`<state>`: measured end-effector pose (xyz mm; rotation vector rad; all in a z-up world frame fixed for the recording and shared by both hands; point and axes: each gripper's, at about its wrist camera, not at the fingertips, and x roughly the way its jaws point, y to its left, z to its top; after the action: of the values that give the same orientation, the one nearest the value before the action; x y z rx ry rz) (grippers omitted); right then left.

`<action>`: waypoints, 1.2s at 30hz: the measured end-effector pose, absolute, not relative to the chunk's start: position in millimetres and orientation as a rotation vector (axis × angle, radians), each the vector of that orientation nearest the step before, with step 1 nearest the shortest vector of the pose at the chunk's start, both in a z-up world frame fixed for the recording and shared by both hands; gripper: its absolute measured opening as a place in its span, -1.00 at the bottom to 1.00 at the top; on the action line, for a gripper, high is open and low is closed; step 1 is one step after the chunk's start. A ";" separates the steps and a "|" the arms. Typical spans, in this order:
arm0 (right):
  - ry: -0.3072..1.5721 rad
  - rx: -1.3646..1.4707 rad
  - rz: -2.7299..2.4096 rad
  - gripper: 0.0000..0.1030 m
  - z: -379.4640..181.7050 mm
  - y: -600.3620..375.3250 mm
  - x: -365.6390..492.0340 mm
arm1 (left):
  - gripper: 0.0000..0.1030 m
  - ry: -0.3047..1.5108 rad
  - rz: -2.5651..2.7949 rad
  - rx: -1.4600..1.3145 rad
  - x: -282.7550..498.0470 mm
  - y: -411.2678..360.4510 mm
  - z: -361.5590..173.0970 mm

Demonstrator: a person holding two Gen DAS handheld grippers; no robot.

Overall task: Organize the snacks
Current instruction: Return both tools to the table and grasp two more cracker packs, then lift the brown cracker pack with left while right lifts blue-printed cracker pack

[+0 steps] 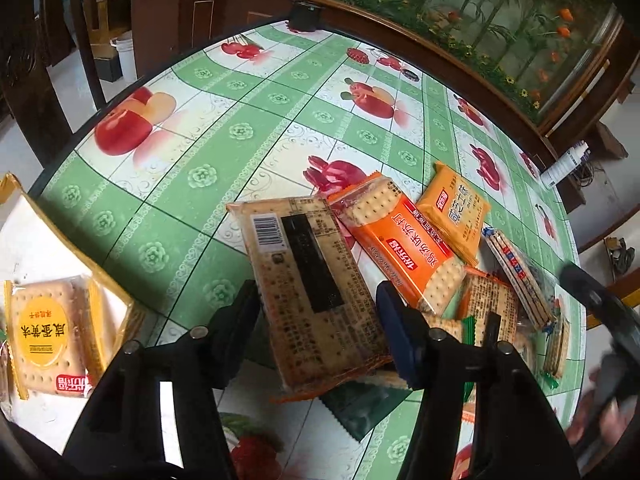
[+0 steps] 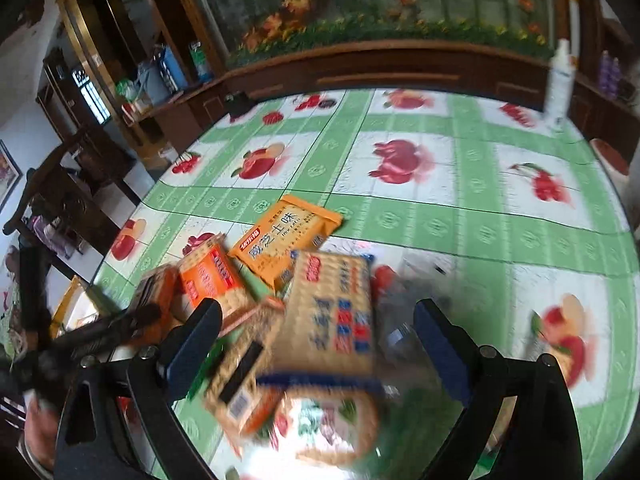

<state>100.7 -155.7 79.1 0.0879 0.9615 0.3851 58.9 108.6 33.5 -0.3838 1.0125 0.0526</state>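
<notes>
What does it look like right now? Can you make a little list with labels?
table: green tablecloth with fruit pictures
snacks: cracker packets piled together
left gripper: shut on barcode packet, back side up
right gripper: open over blue-label packet
box: white box at left, yellow-label packet inside
other: white bottle at far edge

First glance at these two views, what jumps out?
A heap of cracker packets in the middle of the green fruit-print tablecloth, topped by a bright orange cracker packet and a yellow cheese-cracker packet. The left hand-held gripper straddles a back-side-up cracker packet showing its barcode. The right hand-held gripper hangs open over a blue-lettered cracker packet, which is motion-blurred.
</notes>
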 end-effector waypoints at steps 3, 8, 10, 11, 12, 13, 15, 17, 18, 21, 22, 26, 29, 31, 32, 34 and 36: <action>1.047 0.058 0.371 0.88 60.0 -148.2 119.6 | 0.19 1.012 0.045 -0.384 57.4 111.0 34.5; 1.072 0.109 0.431 0.59 44.8 -146.9 114.5 | 0.18 1.020 0.031 -0.398 57.8 113.3 32.6; 1.070 0.085 0.443 0.10 43.0 -144.9 107.8 | 0.18 1.017 0.027 -0.394 54.5 112.8 34.7; 1.067 0.081 0.458 0.09 42.8 -144.9 102.7 | 0.17 1.013 0.027 -0.390 53.0 112.6 35.7; 1.061 0.076 0.466 0.09 43.3 -145.0 96.7 | 0.17 1.009 0.026 -0.386 50.7 112.5 36.9; 1.057 0.075 0.472 0.09 45.0 -144.8 92.6 | 0.17 1.007 0.023 -0.385 48.4 112.2 38.0; 1.036 0.080 0.486 0.09 48.2 -144.9 82.6 | 0.17 1.002 0.021 -0.385 42.5 111.7 39.5; 1.015 0.063 0.483 0.09 52.7 -143.2 71.2 | 0.16 0.996 0.020 -0.381 36.7 111.8 41.4; 1.001 0.064 0.487 0.09 55.9 -144.2 64.6 | 0.14 0.991 0.021 -0.377 33.2 111.7 42.9; 0.970 0.075 0.499 0.09 64.4 -145.0 48.0 | 0.12 0.975 0.016 -0.374 21.0 112.7 48.0; 0.962 0.075 0.506 0.09 67.1 -144.9 40.5 | 0.12 0.972 0.010 -0.372 16.9 112.5 49.7; 0.937 0.074 0.530 0.09 74.0 -137.6 22.2 | 0.11 0.957 -0.009 -0.367 1.3 112.7 56.7; 0.921 0.064 0.544 0.09 76.5 -129.7 7.9 | 0.11 0.943 -0.018 -0.353 -11.2 113.0 62.1; 0.910 0.061 0.560 0.09 77.4 -124.9 -1.7 | 0.10 0.937 -0.020 -0.342 -18.6 113.9 64.2; 0.907 0.062 0.567 0.09 77.3 -122.0 -5.2 | 0.10 0.934 -0.021 -0.340 -21.4 114.7 64.5; 0.906 0.061 0.575 0.09 76.0 -117.7 -10.4 | 0.10 0.934 -0.028 -0.335 -26.5 115.7 64.3; 0.913 0.058 0.584 0.09 73.5 -113.0 -16.1 | 0.09 0.934 -0.035 -0.325 -31.8 115.0 63.6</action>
<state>-16.1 -113.0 73.5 0.0579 0.9127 0.5835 -31.8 115.0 63.6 -0.3246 0.9339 -0.0348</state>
